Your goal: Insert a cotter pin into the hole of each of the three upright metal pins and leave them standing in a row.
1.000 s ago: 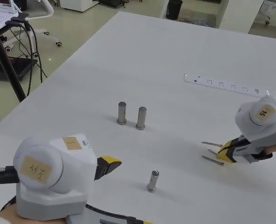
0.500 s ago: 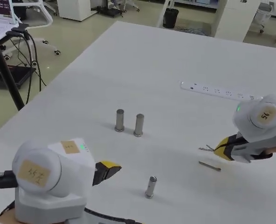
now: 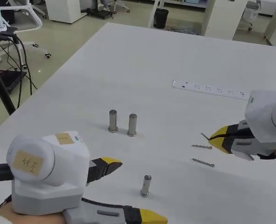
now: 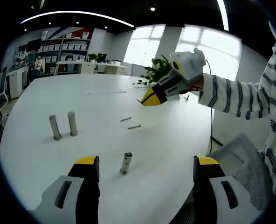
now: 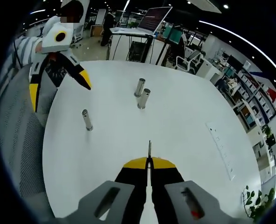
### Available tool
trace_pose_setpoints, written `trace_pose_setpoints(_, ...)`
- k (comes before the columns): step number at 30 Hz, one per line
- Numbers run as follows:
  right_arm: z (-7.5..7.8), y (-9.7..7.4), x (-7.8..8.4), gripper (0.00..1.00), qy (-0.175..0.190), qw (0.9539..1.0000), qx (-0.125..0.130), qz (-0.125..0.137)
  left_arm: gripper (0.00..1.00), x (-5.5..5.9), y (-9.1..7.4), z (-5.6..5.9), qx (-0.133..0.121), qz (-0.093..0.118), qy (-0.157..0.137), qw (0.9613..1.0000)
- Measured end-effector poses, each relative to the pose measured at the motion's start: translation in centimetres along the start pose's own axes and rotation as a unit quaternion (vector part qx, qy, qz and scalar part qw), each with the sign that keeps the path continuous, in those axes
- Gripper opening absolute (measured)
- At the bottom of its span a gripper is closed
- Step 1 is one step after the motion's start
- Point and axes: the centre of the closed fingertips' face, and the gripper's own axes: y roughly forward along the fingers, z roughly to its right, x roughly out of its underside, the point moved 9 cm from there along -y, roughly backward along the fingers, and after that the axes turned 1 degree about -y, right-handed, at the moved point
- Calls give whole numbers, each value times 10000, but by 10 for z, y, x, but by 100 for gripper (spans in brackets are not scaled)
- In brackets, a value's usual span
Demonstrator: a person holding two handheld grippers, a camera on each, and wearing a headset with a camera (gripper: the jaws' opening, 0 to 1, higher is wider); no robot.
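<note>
Cotter pin (image 5: 149, 150) we pinched in our right gripper (image 5: 149, 162) aimed lengthwise at the paired metal pins (image 5: 144, 99); our left gripper (image 4: 146, 161) had its fingers spread.

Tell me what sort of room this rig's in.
Probably an open-plan office or lab: a long white table with a power strip on it, a rolling chair beyond it, and a laptop on a stand.

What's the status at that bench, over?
Left gripper open by the near metal pin. Right gripper shut on a cotter pin. All three metal pins upright, none pinned. Two loose cotter pins on table.
</note>
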Motion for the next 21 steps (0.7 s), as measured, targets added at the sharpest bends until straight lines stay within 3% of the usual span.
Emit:
trace_pose_setpoints(8,-21,-15,-9,0,-56,9990,270,346,71,-13,6,-3,150,282,-294,9991)
trace_pose_setpoints(13,-31,-19,-16,0,-155,9984,362,414,65,-17,11,-6,179,307,-467,9983)
trace_pose_setpoints(21,-51,-24,-29,0,-335,9967,468,577,54,-26,17,-4,449,408,-770,9952)
